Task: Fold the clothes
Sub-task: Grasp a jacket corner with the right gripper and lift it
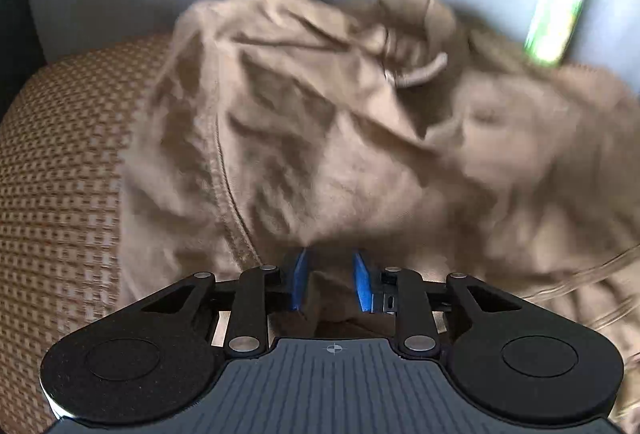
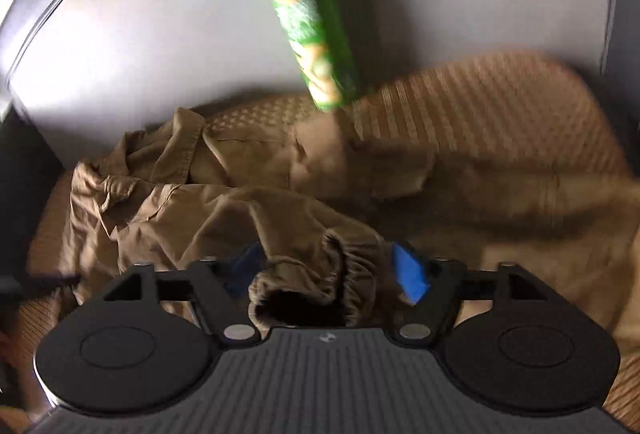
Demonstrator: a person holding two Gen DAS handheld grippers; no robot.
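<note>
Garment [image 1: 304, 138], tan, crumpled, fills centre of both views on a woven brown cushion [image 1: 60, 170]. Left tool [image 1: 330, 280]: blue pads narrowly apart with a fold of cloth between them; whether it is pinched, cannot tell. Right tool [image 2: 326, 270]: pads wide apart, elastic cuff [image 2: 316, 282] bunched between them. Green box [image 2: 308, 26] leans on the pale backrest [image 2: 140, 46], upper centre.

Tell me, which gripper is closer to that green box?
Probably the right. From the right gripper the green box stands just beyond the garment; from the left gripper it sits far off to the side.
</note>
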